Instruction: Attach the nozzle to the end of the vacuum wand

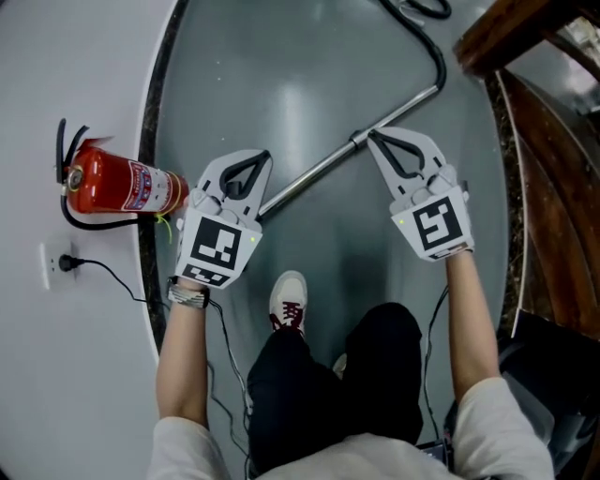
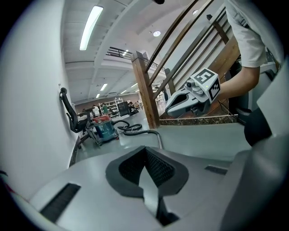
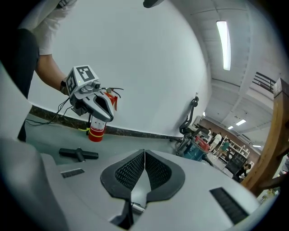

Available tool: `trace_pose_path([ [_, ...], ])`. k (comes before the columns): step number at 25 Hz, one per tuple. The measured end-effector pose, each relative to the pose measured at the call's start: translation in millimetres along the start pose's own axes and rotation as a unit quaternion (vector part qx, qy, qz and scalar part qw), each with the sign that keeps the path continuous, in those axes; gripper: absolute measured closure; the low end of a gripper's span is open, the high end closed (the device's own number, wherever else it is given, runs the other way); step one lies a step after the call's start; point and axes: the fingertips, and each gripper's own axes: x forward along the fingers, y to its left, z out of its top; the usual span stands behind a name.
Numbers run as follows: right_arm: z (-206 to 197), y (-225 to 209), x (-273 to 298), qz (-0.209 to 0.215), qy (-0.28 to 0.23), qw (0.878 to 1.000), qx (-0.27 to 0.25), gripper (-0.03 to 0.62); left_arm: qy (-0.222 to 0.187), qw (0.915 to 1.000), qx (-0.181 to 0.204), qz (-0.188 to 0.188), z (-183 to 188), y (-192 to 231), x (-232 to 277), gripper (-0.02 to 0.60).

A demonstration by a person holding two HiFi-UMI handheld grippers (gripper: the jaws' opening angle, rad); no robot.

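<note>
Head view, left to right. Red fire extinguisher [image 1: 122, 185] at foot of white wall [image 1: 56, 394], far left; plugged wall socket [image 1: 64, 263] just below it in frame. Next, left claw [image 1: 265, 156]: pads together, nothing between them, tips aimed up-frame and a little right. Then vacuum wand [image 1: 319, 172], flat on grey floor [image 1: 309, 84], long axis diagonal. Low end at lower left, passing out of sight under left claw; high end at upper right, bending there into black hose [image 1: 417, 11]. Metal collar [image 1: 358, 139] partway along the tube, just beside the right tips. Further right, right claw [image 1: 370, 137]: closed likewise, empty, tips aimed up-frame and left toward the wand. White shoe [image 1: 289, 300] low between the two arms. Wooden stair rail [image 1: 525, 28] at far right.

Right gripper view: black T-shaped nozzle [image 3: 79, 154] flat on floor near extinguisher, long bar left-right across frame, untouched by either claw. Not made out in head view.

Left gripper view: vacuum cleaner [image 2: 104, 127] far down the floor, hose coiled beside it.
</note>
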Motion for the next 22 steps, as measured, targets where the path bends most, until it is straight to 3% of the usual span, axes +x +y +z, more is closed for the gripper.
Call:
trace_pose_path([
  [6, 57.5, -35.9, -28.6, -0.001, 0.004, 1.000, 0.027, 0.566, -0.002, 0.9997, -0.025, -0.007, 65.2, 19.8, -30.1, 0.580],
  [18, 239.7, -133.7, -117.1, -0.022, -0.001, 0.998, 0.053, 0.566, 0.009, 0.9993, -0.037, -0.001, 247.7, 73.4, -133.2, 0.580],
  [22, 293.4, -153.3, -160.2, -0.012, 0.013, 0.998, 0.057, 0.566, 0.015, 0.9989, -0.045, -0.005, 310.0, 72.2, -170.6, 0.580],
])
